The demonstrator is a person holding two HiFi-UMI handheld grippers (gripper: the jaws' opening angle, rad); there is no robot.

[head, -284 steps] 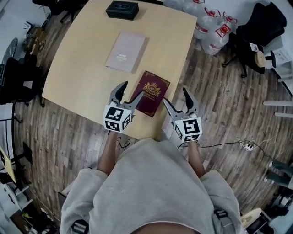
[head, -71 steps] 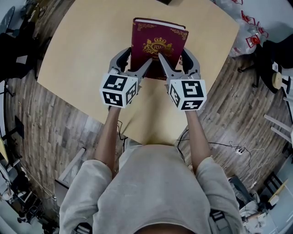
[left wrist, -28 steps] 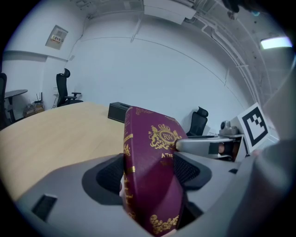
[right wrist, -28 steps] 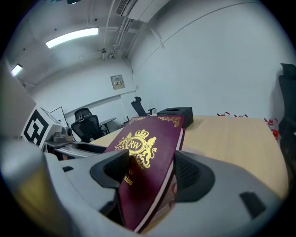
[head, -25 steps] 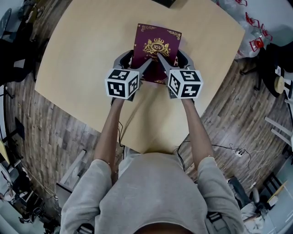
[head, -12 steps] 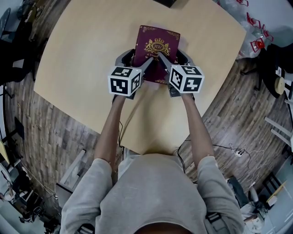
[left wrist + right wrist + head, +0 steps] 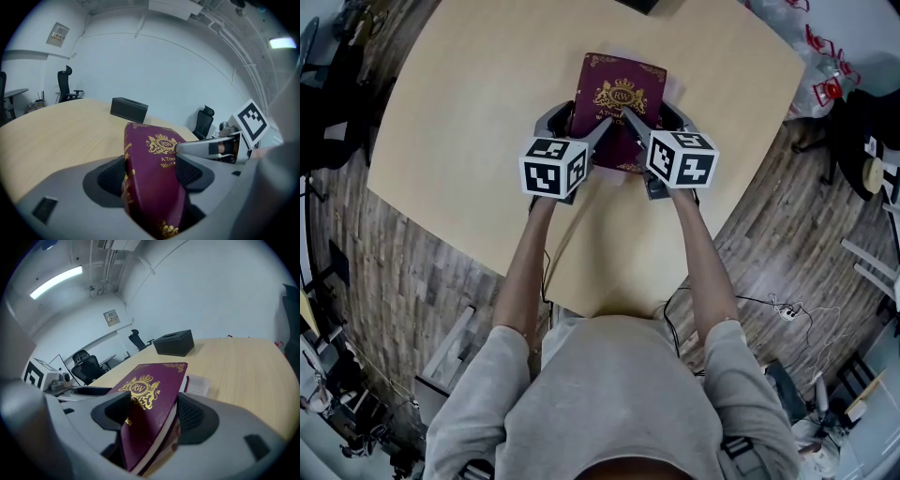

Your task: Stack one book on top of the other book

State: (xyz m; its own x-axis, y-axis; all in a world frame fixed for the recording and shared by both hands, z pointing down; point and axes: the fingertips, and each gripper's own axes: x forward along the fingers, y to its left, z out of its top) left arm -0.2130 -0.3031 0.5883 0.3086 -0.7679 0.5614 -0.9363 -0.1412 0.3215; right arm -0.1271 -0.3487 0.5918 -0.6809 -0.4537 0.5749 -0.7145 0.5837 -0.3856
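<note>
Burgundy book [image 7: 619, 98]: hardcover, matte cloth-like boards, gilt crest and corner scrollwork, pale page block along one edge. Its near end sits between both tools. Left tool [image 7: 586, 117] clamps the spine-side corner, ribbed dark pads pressed on spine and cover [image 7: 154, 187]. Right tool [image 7: 154, 413] clamps the page-edge corner the same way, jaws fairly wide around it. The book slopes away from the tools over the light wooden bench [image 7: 469, 112].

Pale book [image 7: 198, 385]: only a sliver shows past the right tool's outer jaw; the rest is hidden beneath the burgundy cover. Contact between the two can't be made out.

Black box [image 7: 129, 110], rectangular, well beyond the tools; cut off in the head view.
</note>
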